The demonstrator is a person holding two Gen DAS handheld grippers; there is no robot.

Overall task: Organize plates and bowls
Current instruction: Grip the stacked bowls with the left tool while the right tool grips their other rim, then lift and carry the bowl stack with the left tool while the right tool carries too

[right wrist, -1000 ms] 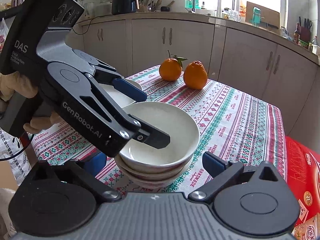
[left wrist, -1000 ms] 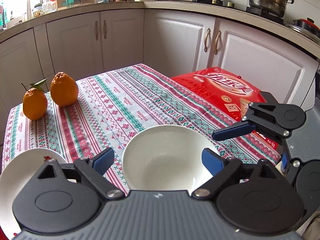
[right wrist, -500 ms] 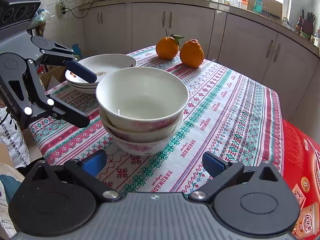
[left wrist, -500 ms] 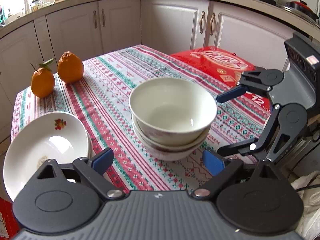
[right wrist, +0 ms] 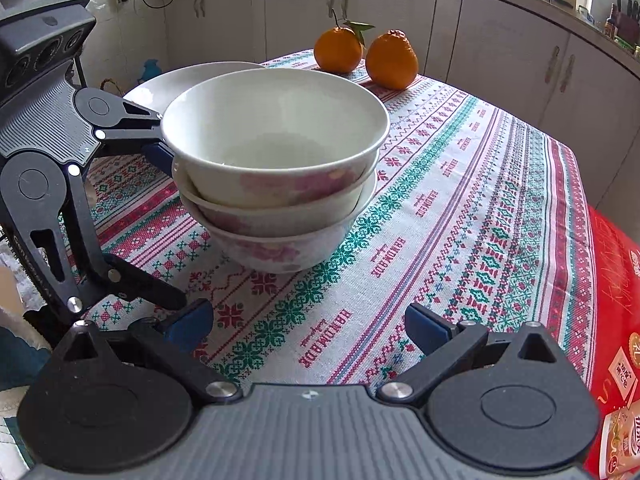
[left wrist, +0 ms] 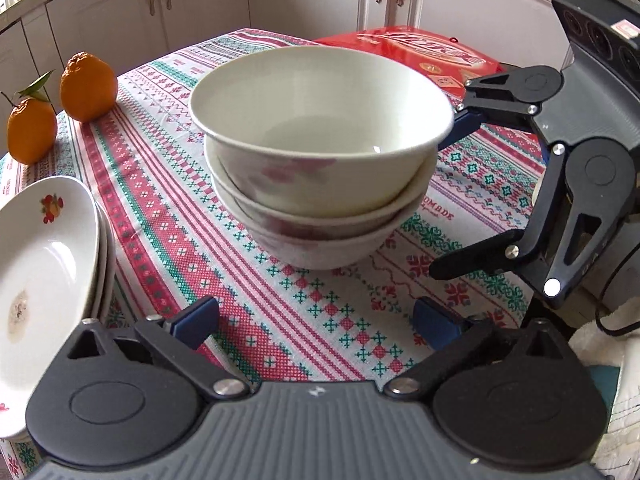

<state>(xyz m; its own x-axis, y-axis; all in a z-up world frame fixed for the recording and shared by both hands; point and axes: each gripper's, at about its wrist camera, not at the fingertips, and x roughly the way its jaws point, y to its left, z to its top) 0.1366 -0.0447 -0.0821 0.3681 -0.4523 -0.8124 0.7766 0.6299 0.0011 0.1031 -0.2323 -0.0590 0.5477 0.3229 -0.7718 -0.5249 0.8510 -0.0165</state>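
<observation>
- Bowls (left wrist: 320, 160): three nested ceramic bowls, mid-surface on patterned tablecloth (right wrist: 460, 208); likely rigid, glossy-slick, breakable; best pinched at rim.
- Plates (left wrist: 44, 248): stacked beside the bowls, near surface edge.
- Left claw (left wrist: 316, 320): spread, empty.
- Right claw (right wrist: 308, 326): spread, empty.

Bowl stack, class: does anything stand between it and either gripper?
Nothing visible does. Only bare tablecloth lies between the left gripper and the bowl stack, and likewise ahead of the right gripper. Both jaws stand open; the plates sit off to the side.
</observation>
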